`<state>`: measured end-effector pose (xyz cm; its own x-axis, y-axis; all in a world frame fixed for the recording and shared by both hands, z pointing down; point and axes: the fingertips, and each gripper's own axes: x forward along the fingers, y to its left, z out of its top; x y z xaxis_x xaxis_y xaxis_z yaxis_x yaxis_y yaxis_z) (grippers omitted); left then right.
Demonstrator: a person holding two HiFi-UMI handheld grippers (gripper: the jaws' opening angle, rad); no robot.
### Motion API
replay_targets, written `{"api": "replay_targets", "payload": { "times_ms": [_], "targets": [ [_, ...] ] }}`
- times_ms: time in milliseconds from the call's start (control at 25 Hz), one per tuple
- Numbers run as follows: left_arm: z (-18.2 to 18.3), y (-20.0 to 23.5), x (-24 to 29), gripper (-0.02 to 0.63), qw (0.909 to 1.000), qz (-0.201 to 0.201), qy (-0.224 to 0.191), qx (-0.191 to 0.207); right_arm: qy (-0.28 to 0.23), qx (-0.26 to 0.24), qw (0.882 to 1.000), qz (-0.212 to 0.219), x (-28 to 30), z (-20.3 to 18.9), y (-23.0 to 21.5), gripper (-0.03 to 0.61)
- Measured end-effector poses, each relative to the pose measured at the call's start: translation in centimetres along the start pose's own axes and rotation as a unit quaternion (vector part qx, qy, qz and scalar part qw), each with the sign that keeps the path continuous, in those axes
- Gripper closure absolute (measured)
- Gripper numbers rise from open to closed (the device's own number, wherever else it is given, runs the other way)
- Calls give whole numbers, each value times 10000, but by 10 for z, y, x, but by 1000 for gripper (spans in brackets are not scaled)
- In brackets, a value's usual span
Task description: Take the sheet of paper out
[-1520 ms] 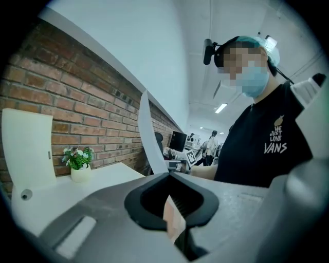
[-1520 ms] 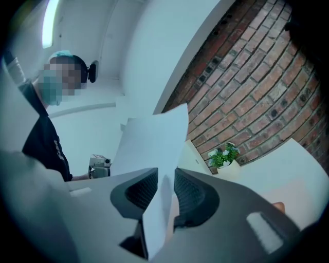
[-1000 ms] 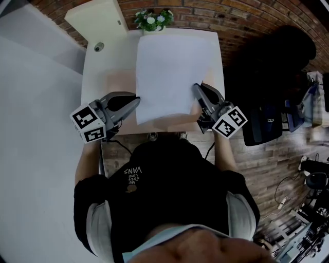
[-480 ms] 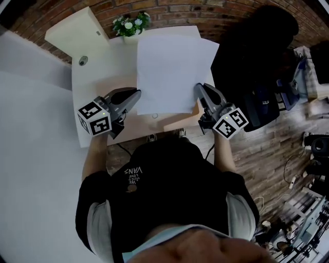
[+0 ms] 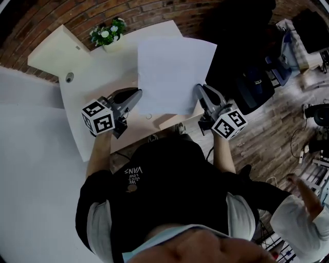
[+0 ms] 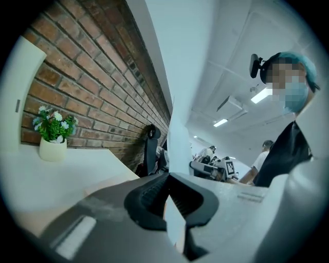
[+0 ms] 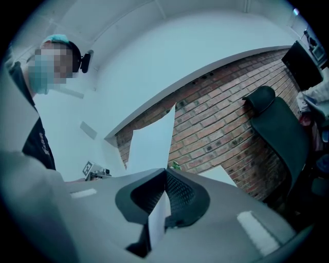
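Note:
A white sheet of paper [image 5: 172,74] hangs spread between my two grippers, above the near edge of the white table [image 5: 103,87]. My left gripper [image 5: 138,93] is shut on the sheet's near left corner. My right gripper [image 5: 197,88] is shut on its near right corner. In the left gripper view the sheet [image 6: 180,118] stands edge-on, clamped between the dark pads of the left gripper [image 6: 172,203]. In the right gripper view the sheet [image 7: 151,146] rises from the pinched jaws of the right gripper [image 7: 162,203].
A small potted plant [image 5: 106,34] stands at the table's far edge by the brick wall [image 5: 103,13]. A black office chair [image 5: 241,56] stands right of the table. Another person's arm [image 5: 303,205] shows at the lower right. Wooden floor [image 5: 277,133] lies to the right.
Both grippers have carried the sheet toward the right, off the middle of the table. The table and plant now sit further left in the head view.

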<state>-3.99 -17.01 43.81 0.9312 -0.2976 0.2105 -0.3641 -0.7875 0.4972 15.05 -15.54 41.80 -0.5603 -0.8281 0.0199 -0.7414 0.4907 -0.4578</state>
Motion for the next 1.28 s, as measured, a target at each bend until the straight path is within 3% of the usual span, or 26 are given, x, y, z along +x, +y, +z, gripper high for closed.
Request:
{"api": "replay_targets", "payload": {
  "times_ms": [480,1280],
  "targets": [
    [-14,-4,31,614,9991,-341,248,-27,-216,43,9973,-700,-41,-10,-8,577],
    [-57,22,24,614,9972,95,483,-566,398,184,9936,-1039,-27,-55,-18,577]
  ]
}}
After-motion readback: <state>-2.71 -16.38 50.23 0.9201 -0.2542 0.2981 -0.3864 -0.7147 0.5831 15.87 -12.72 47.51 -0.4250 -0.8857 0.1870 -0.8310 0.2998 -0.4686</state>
